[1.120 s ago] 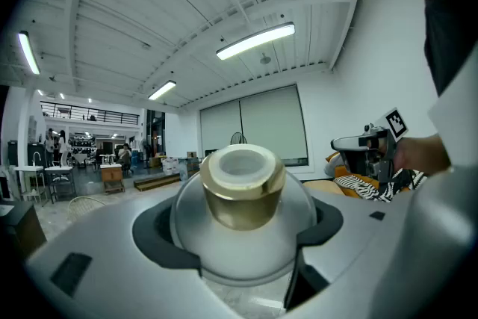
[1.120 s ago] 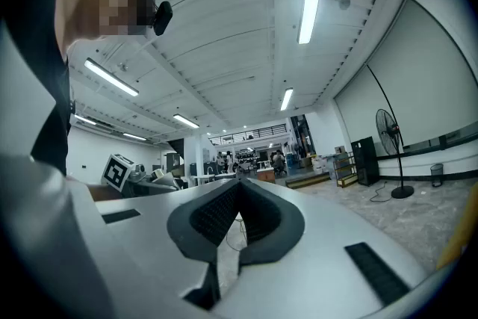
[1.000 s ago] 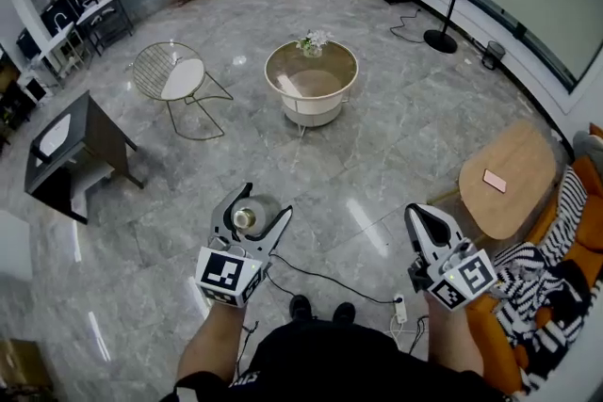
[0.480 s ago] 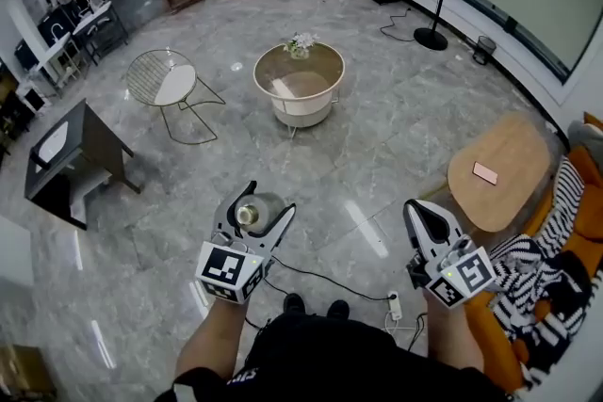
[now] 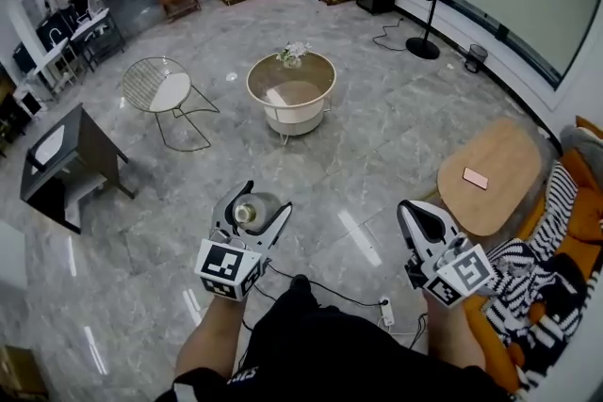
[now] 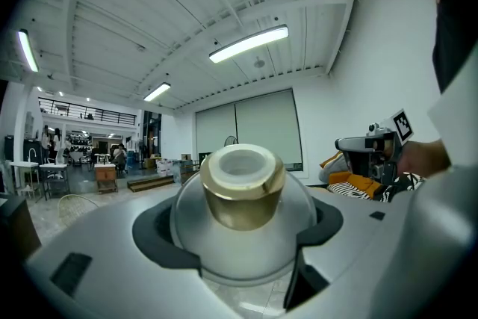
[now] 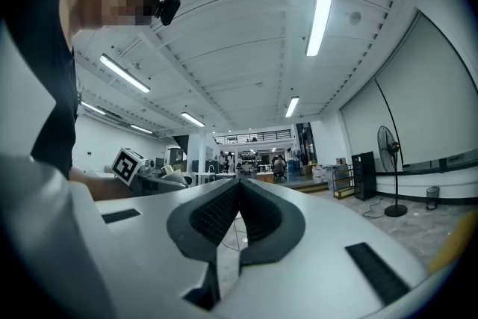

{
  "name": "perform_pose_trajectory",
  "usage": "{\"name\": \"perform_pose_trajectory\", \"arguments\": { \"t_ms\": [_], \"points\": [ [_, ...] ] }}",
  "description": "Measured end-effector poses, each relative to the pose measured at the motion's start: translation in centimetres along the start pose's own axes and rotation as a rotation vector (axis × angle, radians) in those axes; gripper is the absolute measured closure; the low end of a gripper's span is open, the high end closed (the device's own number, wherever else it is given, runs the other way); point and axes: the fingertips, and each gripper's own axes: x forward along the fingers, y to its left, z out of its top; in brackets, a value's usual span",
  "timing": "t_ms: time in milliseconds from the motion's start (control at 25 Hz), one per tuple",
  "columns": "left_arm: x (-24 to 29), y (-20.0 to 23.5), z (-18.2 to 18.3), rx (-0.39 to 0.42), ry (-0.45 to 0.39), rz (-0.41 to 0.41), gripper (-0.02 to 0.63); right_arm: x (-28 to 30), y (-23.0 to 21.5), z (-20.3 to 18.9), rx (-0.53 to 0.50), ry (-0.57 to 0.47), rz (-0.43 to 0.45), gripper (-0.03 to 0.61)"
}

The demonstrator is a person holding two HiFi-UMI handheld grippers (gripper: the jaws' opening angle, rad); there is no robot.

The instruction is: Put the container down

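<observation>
The container [image 5: 251, 211] is a round frosted-glass jar with a gold neck [image 6: 243, 194] and a pale open mouth. My left gripper [image 5: 250, 215] is shut on the container, its dark pads pressed against both sides of the glass body [image 6: 239, 235]. It hangs in the air above the grey marble floor, in front of the person's waist. My right gripper [image 5: 415, 217] is shut with nothing between its ribbed pads [image 7: 224, 213], held low at the right. The left gripper [image 7: 134, 164] shows at the left of the right gripper view.
A round glass-topped table [image 5: 291, 82] with a flower vase stands ahead. A wire chair [image 5: 167, 88] and a dark side table [image 5: 68, 152] are to the left. A wooden oval table [image 5: 491, 173] with a pink phone [image 5: 475, 178] is at right, beside a sofa [image 5: 556, 249]. A cable and power strip [image 5: 384, 311] lie on the floor.
The person has walked forward a little, so the round table and wooden table sit nearer in the head view. Both grippers keep their pose, the left one still holding the container.
</observation>
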Motion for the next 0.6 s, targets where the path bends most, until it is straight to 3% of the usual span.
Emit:
{"name": "perform_pose_trajectory", "arguments": {
  "t_ms": [280, 600],
  "points": [
    [2.8, 0.8, -1.4, -0.023, 0.008, -0.016, 0.272, 2.3, -2.1, -1.3, 0.021, 0.026, -0.001, 0.564],
    [8.6, 5.4, -1.6, -0.019, -0.002, -0.02, 0.27, 8.3, -6.1, -1.3, 0.024, 0.038, 0.004, 0.563]
  ]
}}
